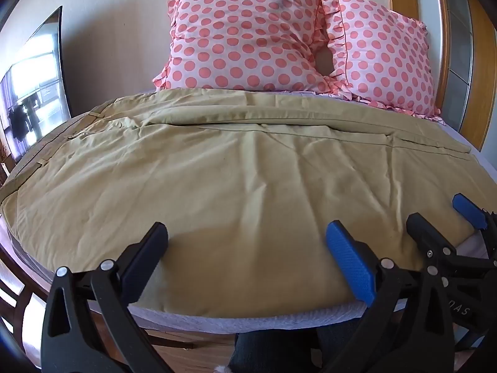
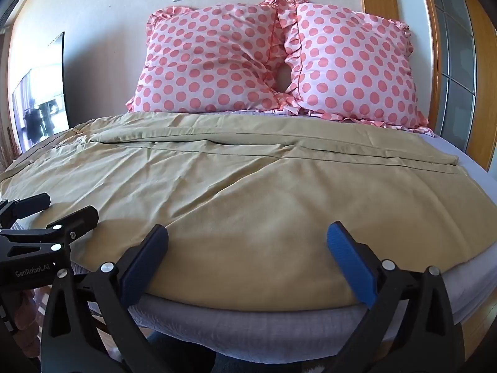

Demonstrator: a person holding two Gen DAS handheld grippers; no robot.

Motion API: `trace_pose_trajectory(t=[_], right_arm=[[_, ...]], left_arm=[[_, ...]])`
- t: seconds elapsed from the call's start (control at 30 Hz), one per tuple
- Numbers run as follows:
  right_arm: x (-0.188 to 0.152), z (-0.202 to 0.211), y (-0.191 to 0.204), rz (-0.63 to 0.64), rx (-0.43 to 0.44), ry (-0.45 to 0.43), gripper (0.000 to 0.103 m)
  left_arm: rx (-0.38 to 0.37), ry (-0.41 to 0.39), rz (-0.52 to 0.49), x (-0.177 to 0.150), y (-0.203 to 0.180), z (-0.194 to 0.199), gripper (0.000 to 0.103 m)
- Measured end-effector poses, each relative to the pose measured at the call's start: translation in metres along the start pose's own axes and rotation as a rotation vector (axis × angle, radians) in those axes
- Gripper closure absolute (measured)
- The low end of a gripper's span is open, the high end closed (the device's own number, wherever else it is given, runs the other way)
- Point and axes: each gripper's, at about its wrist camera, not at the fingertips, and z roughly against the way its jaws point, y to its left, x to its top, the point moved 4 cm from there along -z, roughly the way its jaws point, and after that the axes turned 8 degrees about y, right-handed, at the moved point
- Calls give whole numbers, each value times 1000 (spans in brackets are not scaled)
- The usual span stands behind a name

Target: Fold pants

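Khaki pants lie spread wide across the bed, waistband with belt loops at the left, one leg folded over along the far side. My left gripper is open and empty, hovering over the pants' near edge. My right gripper is open and empty over the same near edge, further right. The right gripper shows at the right of the left wrist view; the left gripper shows at the left of the right wrist view.
Two pink polka-dot pillows lean on the wall at the bed's head. The grey mattress edge runs along the front. A dark screen stands left; a wooden door frame stands right.
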Motion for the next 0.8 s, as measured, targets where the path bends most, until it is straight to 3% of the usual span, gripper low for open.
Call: trace_pose_trajectory(t=[0.8], right_arm=[[-1,0,-1,-2,1,-6,1]], left_arm=[[1,-9,-1,-1,0,1,2]])
